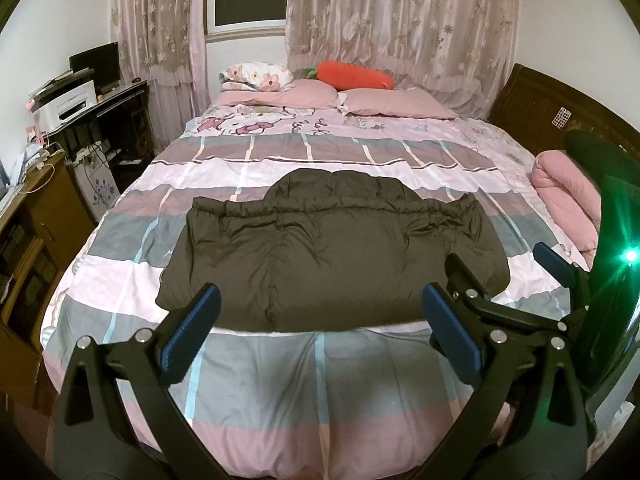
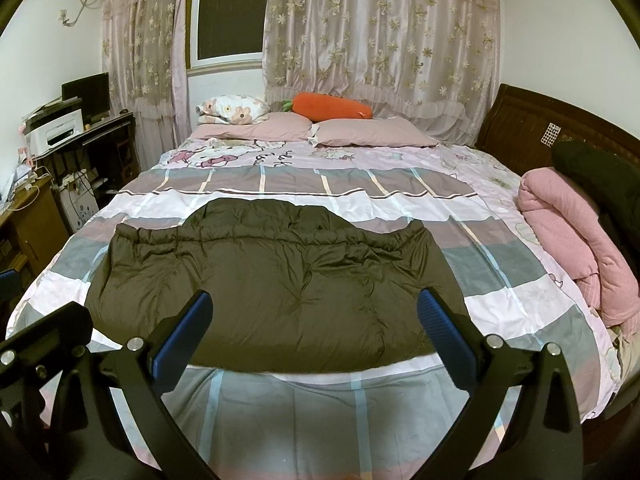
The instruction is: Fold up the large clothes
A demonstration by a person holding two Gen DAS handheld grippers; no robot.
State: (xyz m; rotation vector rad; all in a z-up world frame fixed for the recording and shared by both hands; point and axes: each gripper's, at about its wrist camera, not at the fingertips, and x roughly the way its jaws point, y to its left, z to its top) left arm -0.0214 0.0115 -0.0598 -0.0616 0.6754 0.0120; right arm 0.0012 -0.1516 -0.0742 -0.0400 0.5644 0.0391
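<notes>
Jacket (image 1: pixel 332 256) first — a dark puffy one, spread flat on the patchwork bedspread (image 1: pixel 320 380), its long axis running left to right across both views. Nearest, the left gripper (image 1: pixel 320 332) and right gripper (image 2: pixel 312 336) hover side by side above the near edge of the bed, each with jaws wide apart and empty. The hem lies just ahead of both — neither arm is clearly nearer. Farther off, the hood points toward the pillows (image 1: pixel 340 98).

Carrot plush (image 1: pixel 354 75) tops pink pillows (image 1: pixel 400 108); printer (image 1: pixel 70 104) left.
</notes>
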